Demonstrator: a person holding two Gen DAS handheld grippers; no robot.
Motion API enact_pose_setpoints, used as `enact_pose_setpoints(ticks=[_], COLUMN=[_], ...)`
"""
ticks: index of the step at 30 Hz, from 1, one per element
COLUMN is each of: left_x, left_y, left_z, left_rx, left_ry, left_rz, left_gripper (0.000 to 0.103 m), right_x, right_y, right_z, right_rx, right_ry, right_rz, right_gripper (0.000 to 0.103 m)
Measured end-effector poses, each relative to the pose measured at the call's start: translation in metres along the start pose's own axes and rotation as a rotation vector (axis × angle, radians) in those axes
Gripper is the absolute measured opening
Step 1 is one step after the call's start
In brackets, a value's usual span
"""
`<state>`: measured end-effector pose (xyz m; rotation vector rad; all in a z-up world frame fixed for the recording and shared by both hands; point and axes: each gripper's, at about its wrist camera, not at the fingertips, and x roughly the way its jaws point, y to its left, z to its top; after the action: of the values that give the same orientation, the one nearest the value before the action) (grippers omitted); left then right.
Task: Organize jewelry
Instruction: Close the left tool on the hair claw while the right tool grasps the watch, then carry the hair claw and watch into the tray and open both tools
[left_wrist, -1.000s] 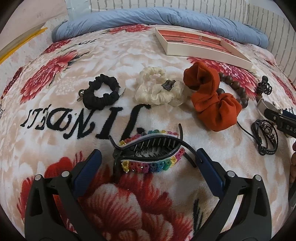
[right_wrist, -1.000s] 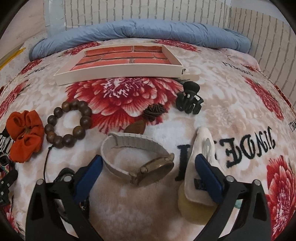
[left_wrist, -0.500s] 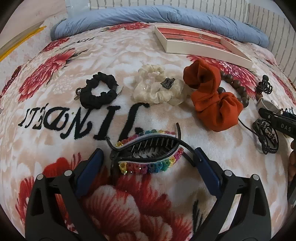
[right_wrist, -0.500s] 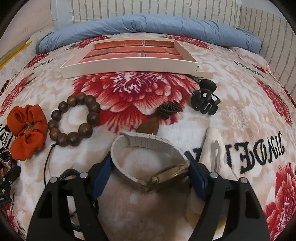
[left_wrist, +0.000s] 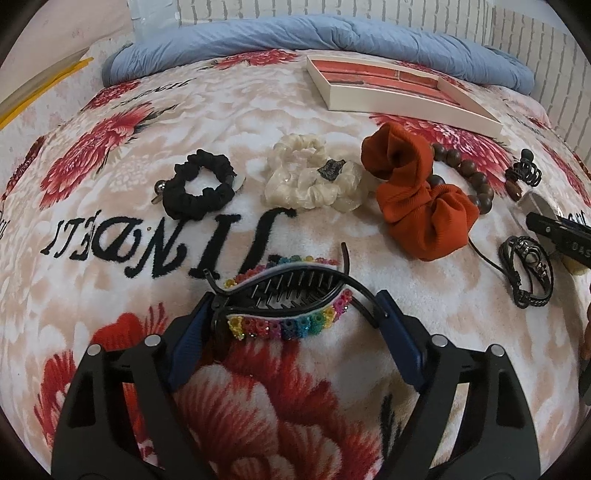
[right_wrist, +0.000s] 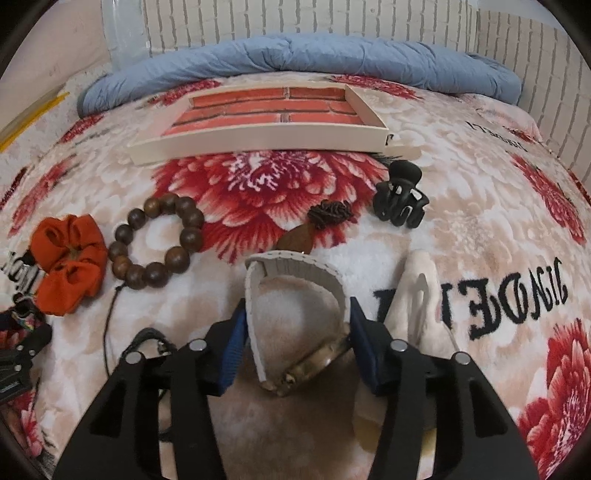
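Three scrunchies in the left view: black scrunchie (left_wrist: 201, 189), cream scrunchie (left_wrist: 314, 179), orange scrunchie (left_wrist: 421, 199). One wooden bead bracelet (right_wrist: 157, 240) just beside the orange one. One black cord bracelet (left_wrist: 526, 271). One small black claw clip (right_wrist: 400, 199). One dark carved pendant (right_wrist: 330, 212) above the watch. One rainbow hair clip (left_wrist: 286, 301) with black teeth, lying between the fingers of the left gripper (left_wrist: 291, 321); jaws closing, both blue pads at or touching the clip's ends. One watch (right_wrist: 295, 314) with white strap, squeezed into a narrow loop between the pads of the right gripper (right_wrist: 295, 332); jaws closing, pressing the strap on both sides. One pale hair clip (right_wrist: 419, 295) just right of that gripper. One shallow cream tray (right_wrist: 258, 140) with brick-patterned floor, further back, nothing in it

All lying on a fleecy floral blanket (left_wrist: 184, 110) with red blooms and black lettering. Rolled blue quilt (right_wrist: 295, 55) behind; white brick-pattern wall (right_wrist: 295, 18) beyond
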<state>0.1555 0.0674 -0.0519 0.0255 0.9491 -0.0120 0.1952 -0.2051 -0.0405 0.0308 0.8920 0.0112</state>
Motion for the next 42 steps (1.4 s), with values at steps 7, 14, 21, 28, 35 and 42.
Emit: enact_pose_setpoints(ticks=[7,14,21,28,35,42], left_x=[-0.001,0.003,0.003,-0.004,-0.02,-0.045], left_y=[0.0,0.001,0.003,0.001,0.008,0.017], left_z=[-0.001,0.001,0.003,0.0,-0.001,0.023], left_rx=[-0.006,-0.006,-0.005,0.002,-0.023,-0.045], left_ry=[-0.001,0.011,0.009,-0.006,-0.062,-0.148], left_rz=[-0.01,-0.017,-0.022,-0.019,-0.021,-0.013], left_gripper=[0.083,0.083,0.081,0.081,0.081,0.081], right_x=[-0.013,0.006,0.016,0.006,-0.018,-0.026], right_y=[0.007,0.01,0.015,0.006,0.0,-0.007], right_z=[0.0,0.003,0.009,0.005,0.013,0.033], right_rx=[-0.058,-0.093,-0.137,-0.121,-0.069,-0.022], right_ry=[-0.03,0.033,0.072,0.032,-0.072,-0.107], right_rz=[-0.004,-0.035,-0.064,-0.049,-0.006,0.057], right_gripper=[0.067,0.067,0.045,0.039,0.039,0.039])
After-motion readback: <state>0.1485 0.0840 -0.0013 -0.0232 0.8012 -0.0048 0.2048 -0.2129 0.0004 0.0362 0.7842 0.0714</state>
